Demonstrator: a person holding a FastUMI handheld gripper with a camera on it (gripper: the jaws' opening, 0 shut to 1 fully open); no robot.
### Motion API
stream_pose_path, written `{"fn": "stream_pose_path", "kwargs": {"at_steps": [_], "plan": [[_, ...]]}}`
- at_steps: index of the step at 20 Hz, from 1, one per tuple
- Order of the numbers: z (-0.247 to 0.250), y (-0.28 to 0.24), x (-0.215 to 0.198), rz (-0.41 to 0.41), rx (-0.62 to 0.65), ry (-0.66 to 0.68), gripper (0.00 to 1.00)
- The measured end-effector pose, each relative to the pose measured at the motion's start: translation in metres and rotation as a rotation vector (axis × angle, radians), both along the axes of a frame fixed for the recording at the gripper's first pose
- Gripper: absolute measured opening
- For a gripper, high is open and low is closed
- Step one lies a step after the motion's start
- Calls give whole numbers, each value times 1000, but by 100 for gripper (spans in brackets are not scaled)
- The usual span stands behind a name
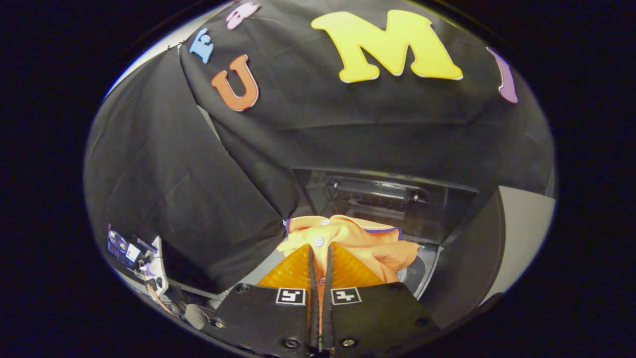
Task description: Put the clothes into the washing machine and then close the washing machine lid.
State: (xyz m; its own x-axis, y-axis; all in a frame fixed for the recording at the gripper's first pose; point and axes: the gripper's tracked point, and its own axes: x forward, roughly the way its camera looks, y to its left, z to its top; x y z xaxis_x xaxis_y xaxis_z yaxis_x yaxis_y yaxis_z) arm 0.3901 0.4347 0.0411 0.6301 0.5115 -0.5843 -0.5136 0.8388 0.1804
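Gripper view. The gripper (pixel 319 248) had its two fingers (pixel 298 271) drawn almost together, pinching a fold of one orange garment (pixel 348 238) between them; the rest of the cloth bunched just ahead of the fingertips, showing two pale buttons (pixel 319 241) and a dark-trimmed edge. The garment hung in front of and above the washing machine (pixel 422 273), whose opening lay beyond and to the right of the fingers, with the raised lid (pixel 382 196) standing at the far side. The step in hand appeared to be the first: carrying the clothes to the drum. The next move would call for lowering the garment further over the opening, parting the fingers to drop it in, then bringing the lid down. Count: one gripper, two fingers, one garment, two buttons, one machine, one lid.
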Motion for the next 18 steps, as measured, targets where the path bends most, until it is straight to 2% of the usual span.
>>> {"fn": "stream_pose_path", "kwargs": {"at_steps": [6, 18], "plan": [[-46, 8, 23, -50, -53, 94, 6], [-132, -17, 66, -169, -179, 255, 6]]}}
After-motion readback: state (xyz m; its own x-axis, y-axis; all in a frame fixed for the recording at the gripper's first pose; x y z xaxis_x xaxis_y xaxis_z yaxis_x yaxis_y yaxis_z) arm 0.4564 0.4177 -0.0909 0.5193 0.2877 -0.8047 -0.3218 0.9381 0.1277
